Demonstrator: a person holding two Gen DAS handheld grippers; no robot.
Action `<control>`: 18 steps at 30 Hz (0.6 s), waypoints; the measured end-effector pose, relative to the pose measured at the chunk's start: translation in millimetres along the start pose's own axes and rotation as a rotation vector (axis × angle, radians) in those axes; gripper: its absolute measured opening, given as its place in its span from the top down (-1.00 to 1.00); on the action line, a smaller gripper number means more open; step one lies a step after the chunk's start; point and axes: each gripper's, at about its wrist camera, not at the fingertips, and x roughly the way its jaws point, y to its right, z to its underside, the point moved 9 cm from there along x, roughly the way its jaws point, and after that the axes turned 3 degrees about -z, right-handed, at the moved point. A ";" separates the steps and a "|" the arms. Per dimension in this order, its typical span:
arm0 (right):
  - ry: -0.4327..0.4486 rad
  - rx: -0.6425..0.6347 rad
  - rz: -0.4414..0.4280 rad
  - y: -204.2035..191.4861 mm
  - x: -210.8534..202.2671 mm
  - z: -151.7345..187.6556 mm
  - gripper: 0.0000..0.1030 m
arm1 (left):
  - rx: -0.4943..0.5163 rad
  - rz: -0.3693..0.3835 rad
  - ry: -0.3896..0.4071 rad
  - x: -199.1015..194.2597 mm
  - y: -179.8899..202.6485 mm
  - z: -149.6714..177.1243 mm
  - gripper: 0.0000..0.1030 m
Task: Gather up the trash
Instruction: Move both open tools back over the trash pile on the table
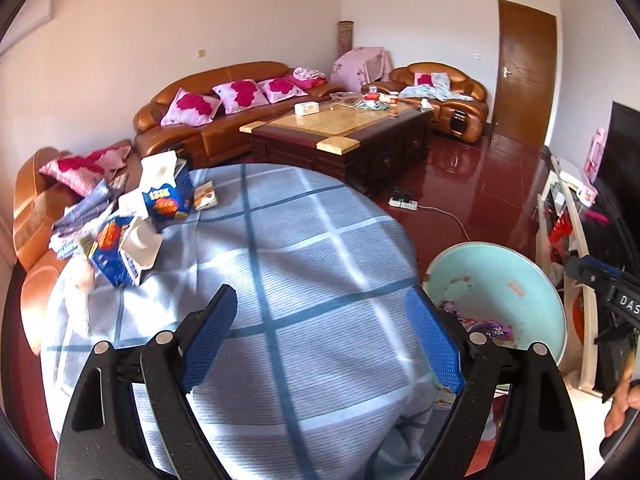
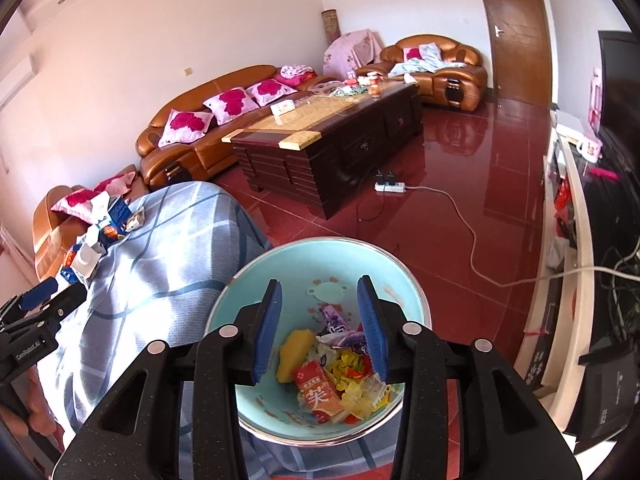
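A light blue basin (image 2: 256, 284) holds wrappers, a red carton (image 2: 320, 394) and a yellow piece (image 2: 294, 354). My right gripper (image 2: 320, 328) is open and empty, just above the basin. My left gripper (image 1: 324, 340) is open and empty over the blue checked cloth (image 1: 288, 248). Blue snack boxes (image 1: 166, 196) and torn packaging (image 1: 116, 252) lie at the cloth's far left; they also show in the right wrist view (image 2: 96, 236). The basin shows at the right of the left wrist view (image 1: 500, 276).
A dark wooden coffee table (image 1: 340, 132) with small items stands beyond the cloth. Brown leather sofas (image 1: 224, 112) with pink cushions line the wall. A power strip (image 2: 390, 188) and cable lie on the red floor. A TV stand (image 2: 580, 240) is at the right.
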 end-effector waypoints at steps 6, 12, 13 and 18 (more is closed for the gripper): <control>-0.003 -0.046 -0.030 -32.4 -6.8 -7.4 0.20 | -0.050 0.002 -0.006 -2.2 -29.1 3.7 -0.65; -0.022 -0.096 -0.069 -76.5 -4.9 -11.2 0.20 | -0.086 -0.014 0.008 -6.1 -60.3 3.5 -0.66; -0.024 -0.105 -0.075 -84.7 -3.3 -11.7 0.20 | -0.092 -0.019 0.011 -6.8 -66.6 3.7 -0.66; -0.042 -0.141 -0.109 -123.5 9.6 -10.3 0.20 | -0.116 -0.062 0.007 0.1 -100.2 11.7 -0.72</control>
